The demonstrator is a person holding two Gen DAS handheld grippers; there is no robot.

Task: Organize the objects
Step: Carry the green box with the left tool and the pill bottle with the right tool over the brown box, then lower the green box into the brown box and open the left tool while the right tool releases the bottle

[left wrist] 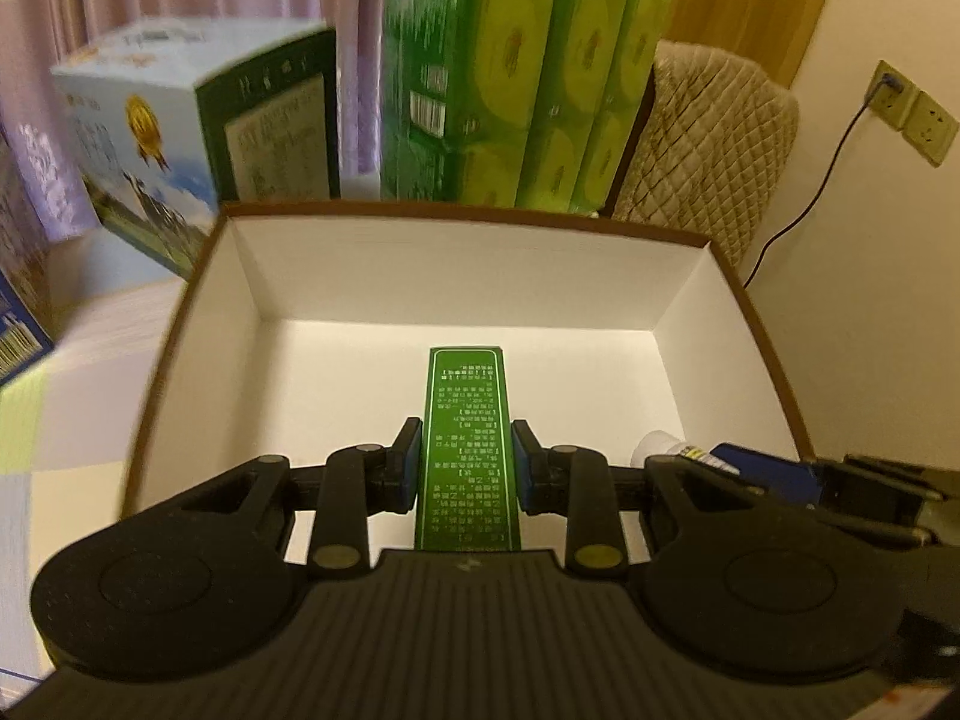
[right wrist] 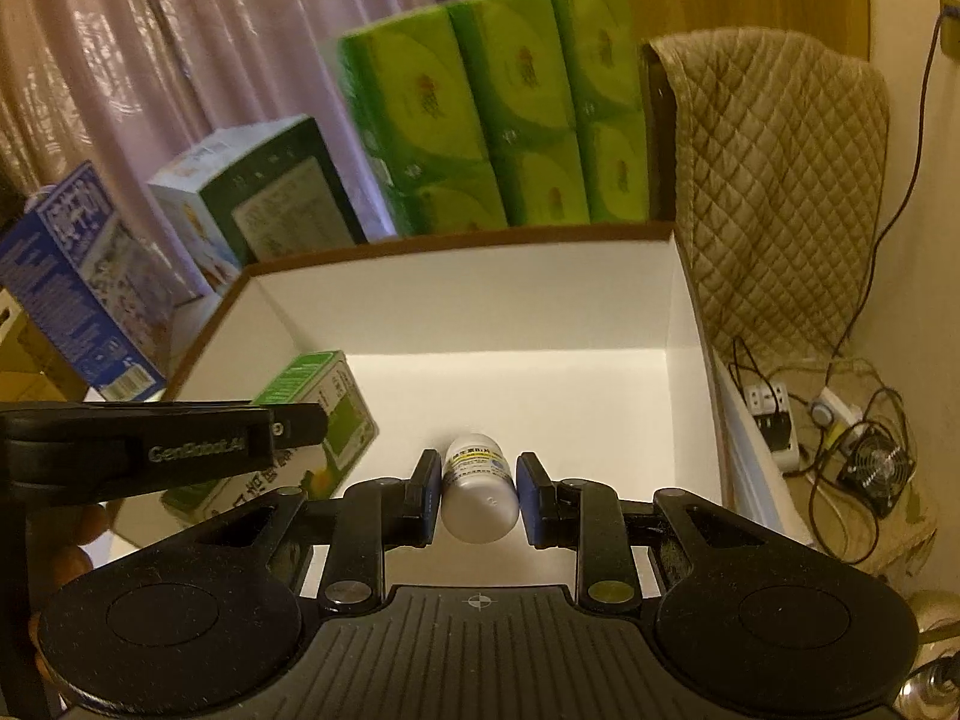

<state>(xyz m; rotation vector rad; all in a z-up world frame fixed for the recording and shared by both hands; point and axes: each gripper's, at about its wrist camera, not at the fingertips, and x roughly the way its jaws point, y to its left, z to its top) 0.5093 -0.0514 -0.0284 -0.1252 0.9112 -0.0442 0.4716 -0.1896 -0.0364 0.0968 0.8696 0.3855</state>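
Note:
My left gripper (left wrist: 467, 456) is shut on a narrow green box (left wrist: 468, 438) with white print, held over the white inside of an open cardboard box (left wrist: 468, 276) with a brown rim. In the right wrist view the same green box (right wrist: 324, 420) shows at the left, partly behind the left gripper's black body. My right gripper (right wrist: 479, 477) is shut on a small white pill bottle (right wrist: 480, 489) with a label, also over the open cardboard box (right wrist: 480, 300). The bottle's white cap (left wrist: 657, 444) peeks in at the right of the left wrist view.
Behind the cardboard box stand a green pack of tissues (left wrist: 516, 90), a blue-and-green carton (left wrist: 192, 138) and a blue carton (right wrist: 72, 282). A quilted beige cover (right wrist: 774, 180) lies at the right, with cables, a power strip (right wrist: 774, 408) and a small fan (right wrist: 876, 468) below it.

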